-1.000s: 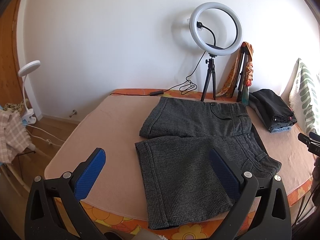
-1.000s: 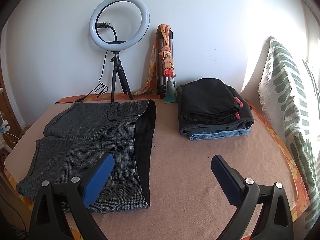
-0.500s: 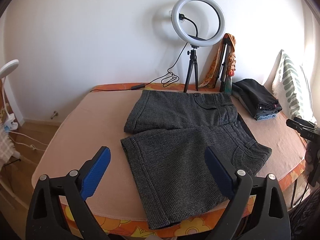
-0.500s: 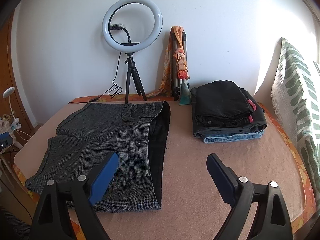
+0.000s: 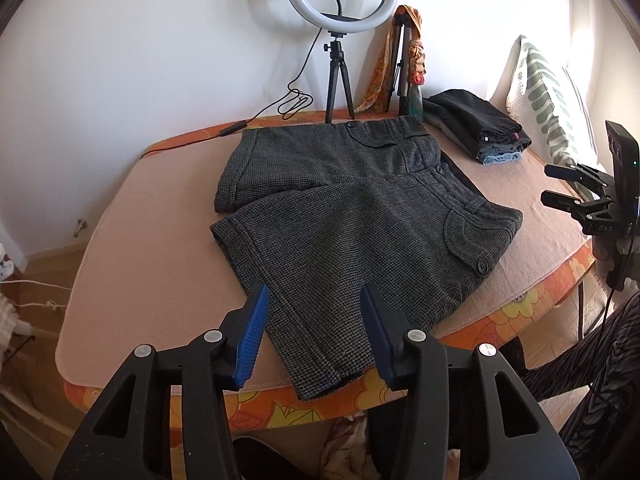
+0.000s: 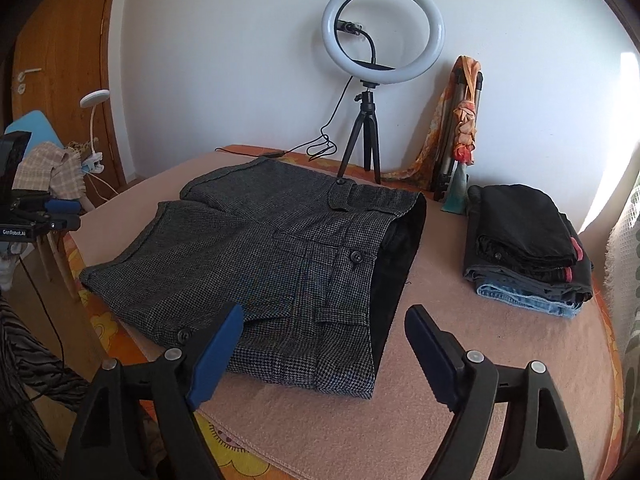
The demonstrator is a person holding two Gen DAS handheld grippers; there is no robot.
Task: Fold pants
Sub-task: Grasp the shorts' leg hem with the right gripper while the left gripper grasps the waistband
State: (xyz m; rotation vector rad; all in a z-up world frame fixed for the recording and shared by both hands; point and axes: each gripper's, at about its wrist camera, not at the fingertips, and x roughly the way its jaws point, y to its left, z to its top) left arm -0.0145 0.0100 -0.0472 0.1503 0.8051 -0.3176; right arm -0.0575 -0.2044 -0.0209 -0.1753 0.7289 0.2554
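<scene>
Grey tweed shorts [image 5: 360, 216] lie flat on the pink blanket, legs to the left and waistband to the right. In the left wrist view my left gripper [image 5: 316, 332] hovers over the hem of the near leg. Its jaws are closing, with the hem seen between the blue pads [image 5: 253, 336], which do not press it. In the right wrist view the shorts [image 6: 260, 264] show their dark lining at the waist. My right gripper [image 6: 324, 354] stands over the near waistband corner. Its jaws are closing slowly, still wide, and the pads do not touch the cloth.
A stack of folded pants [image 6: 528, 248] sits at the back right of the bed [image 5: 152, 248]. A ring light [image 6: 383, 28] on a tripod and a scarf-wrapped stand [image 6: 466, 120] stand by the wall. A striped pillow [image 5: 548, 92] leans at the right. Striped trousers on a person's leg [image 5: 592, 360] show beside the bed.
Both grippers have sunk toward the near edge of the shorts and rolled. The left jaws have narrowed a lot, the right jaws a little. The shorts have not moved.
</scene>
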